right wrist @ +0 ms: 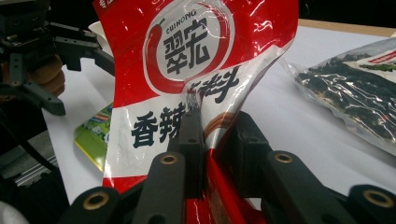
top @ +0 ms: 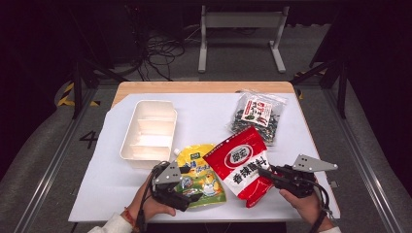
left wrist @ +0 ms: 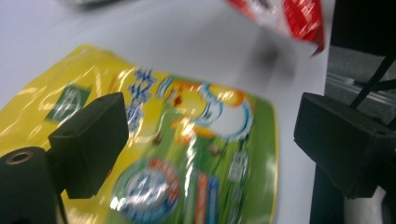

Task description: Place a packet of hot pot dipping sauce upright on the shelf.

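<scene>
Holding: our right gripper (right wrist: 210, 140) had its fingers pinched on the red bag (right wrist: 196, 60), lifted off the surface (top: 121, 184) | our left gripper (left wrist: 210, 140) hung wide open over the yellow pouch (left wrist: 187, 154) | next, we think: grab the pouch.

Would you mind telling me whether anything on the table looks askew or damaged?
Only the red bag: pinched in the right tool, it stands creased, overlapping the yellow pouch. Nothing is spilled or torn.
</scene>
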`<state>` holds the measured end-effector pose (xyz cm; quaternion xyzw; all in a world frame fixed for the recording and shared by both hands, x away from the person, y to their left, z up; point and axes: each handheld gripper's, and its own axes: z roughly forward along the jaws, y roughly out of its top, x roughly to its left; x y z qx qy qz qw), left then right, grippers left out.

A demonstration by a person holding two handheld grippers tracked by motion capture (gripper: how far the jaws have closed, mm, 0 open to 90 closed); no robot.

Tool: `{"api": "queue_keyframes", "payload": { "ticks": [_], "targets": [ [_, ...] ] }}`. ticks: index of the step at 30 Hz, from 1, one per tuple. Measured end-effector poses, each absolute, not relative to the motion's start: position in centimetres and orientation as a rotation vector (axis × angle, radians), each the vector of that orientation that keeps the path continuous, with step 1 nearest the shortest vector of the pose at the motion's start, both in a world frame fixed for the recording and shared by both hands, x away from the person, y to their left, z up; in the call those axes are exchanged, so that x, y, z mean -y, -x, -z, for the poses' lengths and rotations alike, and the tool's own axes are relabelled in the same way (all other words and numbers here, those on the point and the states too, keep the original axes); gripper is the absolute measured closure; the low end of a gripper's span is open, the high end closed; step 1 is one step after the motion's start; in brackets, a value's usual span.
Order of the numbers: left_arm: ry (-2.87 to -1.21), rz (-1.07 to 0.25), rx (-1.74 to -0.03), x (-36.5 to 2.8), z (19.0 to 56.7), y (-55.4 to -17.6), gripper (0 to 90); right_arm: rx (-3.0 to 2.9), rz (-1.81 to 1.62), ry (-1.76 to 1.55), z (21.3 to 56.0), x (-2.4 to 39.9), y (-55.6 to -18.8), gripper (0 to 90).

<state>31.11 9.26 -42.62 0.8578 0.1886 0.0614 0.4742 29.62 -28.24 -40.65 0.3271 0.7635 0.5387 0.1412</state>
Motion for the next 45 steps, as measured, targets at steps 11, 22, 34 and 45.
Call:
{"api": "queue_keyframes", "payload": {
  "ticks": [11, 22, 34, 45],
  "targets": [
    [-1.956, -0.083, -0.523, -7.8, 41.4, -33.1, 17.5, -2.096, -1.643, -0.927, 40.6, 24.4, -30.4, 76.1],
    [-1.89, -0.086, -0.489, -7.4, 40.7, -33.4, 48.6, -2.035, -1.76, -0.91, 40.6, 20.9, -30.8, 76.2],
    [-1.894, -0.199, -0.488, -8.5, 40.4, -33.4, 89.1, -2.098, -1.696, -0.905, 41.5, 18.7, -30.8, 74.9],
    [-1.909, -0.231, -0.447, -8.9, 39.8, -33.4, 90.0, -2.173, -1.623, -0.871, 41.5, 18.4, -30.9, 65.0]
  ]
}}
